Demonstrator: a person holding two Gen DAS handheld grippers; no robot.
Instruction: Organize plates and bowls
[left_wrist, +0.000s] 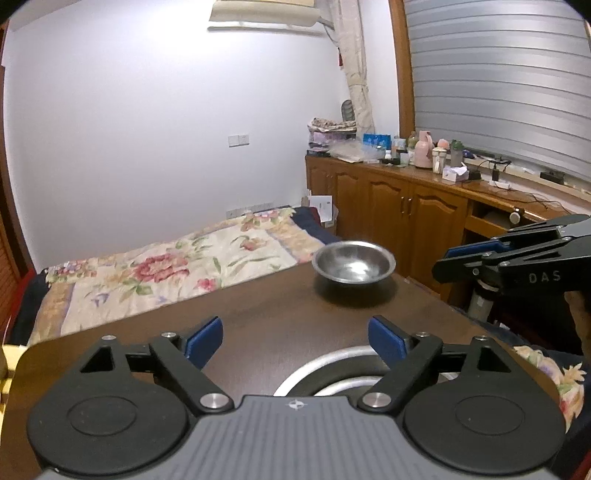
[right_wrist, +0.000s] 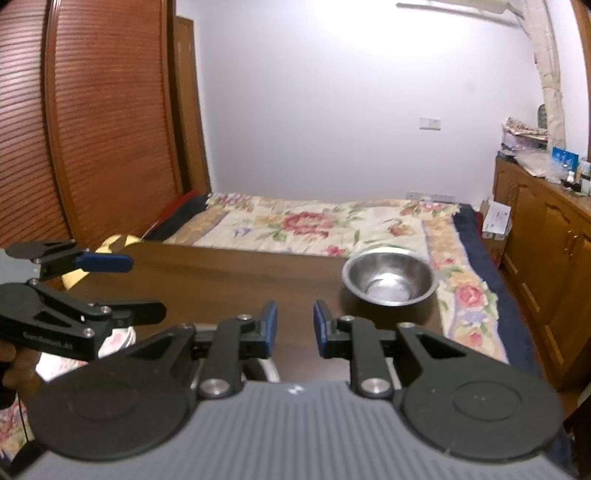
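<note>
Bowl (left_wrist: 354, 262) stood upright and empty on the table (left_wrist: 258, 314), toward the far corner, at 1 o'clock from the left gripper (left_wrist: 295, 338) and well apart from it. In the right view the bowl (right_wrist: 389, 280) lay at 1 o'clock from the right gripper (right_wrist: 294, 326), near the table's (right_wrist: 221, 273) far right edge. Left jaws stood wide apart and held nothing; right jaws stood apart by a narrower gap, also empty.

Judged from this, the step was a reach for the bowl. It would go best with 1 finger inside the rim and 1 outside, at the near edge, since the steel looked slick and the wall thin; a wider right opening first would help. Lifting straight up would keep it from skidding off the close edge.

Plate (left_wrist: 332, 365) showed only as a pale curved rim under the left gripper, mostly hidden by its body. Whether more dishes sat beneath it could not be told. Right view was slightly blurred.
</note>
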